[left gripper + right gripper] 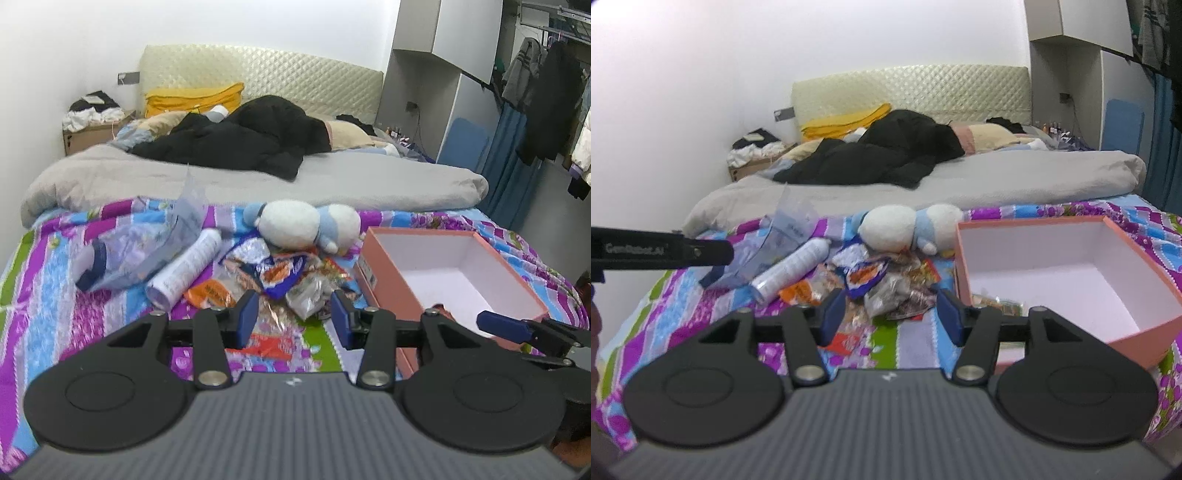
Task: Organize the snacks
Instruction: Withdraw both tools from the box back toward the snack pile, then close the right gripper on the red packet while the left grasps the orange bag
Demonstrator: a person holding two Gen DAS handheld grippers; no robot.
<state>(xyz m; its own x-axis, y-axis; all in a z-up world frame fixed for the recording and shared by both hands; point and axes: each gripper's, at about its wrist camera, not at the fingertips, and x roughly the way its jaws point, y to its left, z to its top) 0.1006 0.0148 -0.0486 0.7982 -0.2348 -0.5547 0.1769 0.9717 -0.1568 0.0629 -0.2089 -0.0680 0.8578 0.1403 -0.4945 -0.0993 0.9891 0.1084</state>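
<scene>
Both my tongs hang over the striped bedspread (pixel 55 295), pads apart, nothing between them: left gripper (pixel 293 319), right gripper (pixel 891 316). The snack pile (pixel 280 275) lies just ahead, between a white bottle (pixel 188 267) and the open pink box (pixel 384 284). A stuffed toy (pixel 306 225) sits just behind the pile.
</scene>
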